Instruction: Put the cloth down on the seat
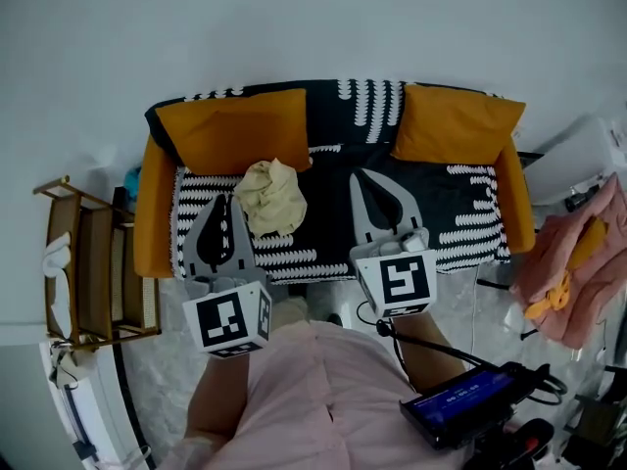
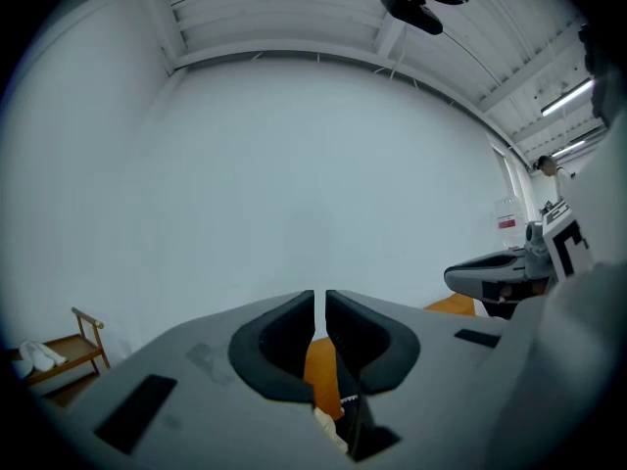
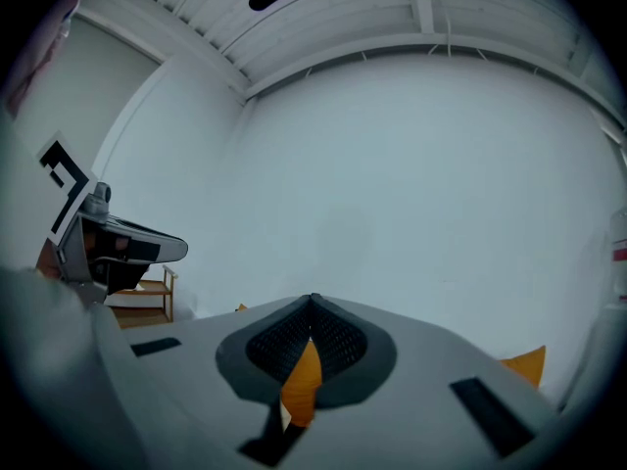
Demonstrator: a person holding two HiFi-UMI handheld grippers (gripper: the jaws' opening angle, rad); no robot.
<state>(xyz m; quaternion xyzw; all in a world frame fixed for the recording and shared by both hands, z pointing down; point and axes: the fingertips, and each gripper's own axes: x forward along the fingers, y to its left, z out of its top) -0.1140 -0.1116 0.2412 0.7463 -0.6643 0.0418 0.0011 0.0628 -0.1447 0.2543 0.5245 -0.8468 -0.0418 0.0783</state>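
Observation:
A crumpled pale yellow cloth [image 1: 271,196] lies on the black-and-white patterned seat [image 1: 460,225] of a sofa, just below the left orange cushion [image 1: 237,128]. My left gripper [image 1: 226,202] hovers just left of the cloth, apart from it, shut with nothing between its jaws. My right gripper [image 1: 359,176] is over the middle of the seat, right of the cloth, also shut and empty. In the left gripper view the left gripper [image 2: 320,297] shows only a hairline slit, with a pale scrap of cloth [image 2: 328,429] below. In the right gripper view the right gripper's [image 3: 313,302] tips touch.
A second orange cushion [image 1: 454,121] leans at the sofa's right back. A wooden rack [image 1: 83,262] stands left of the sofa. Pink fabric [image 1: 578,262] hangs at the right. A dark blue device [image 1: 460,404] with cables sits near the person's right forearm.

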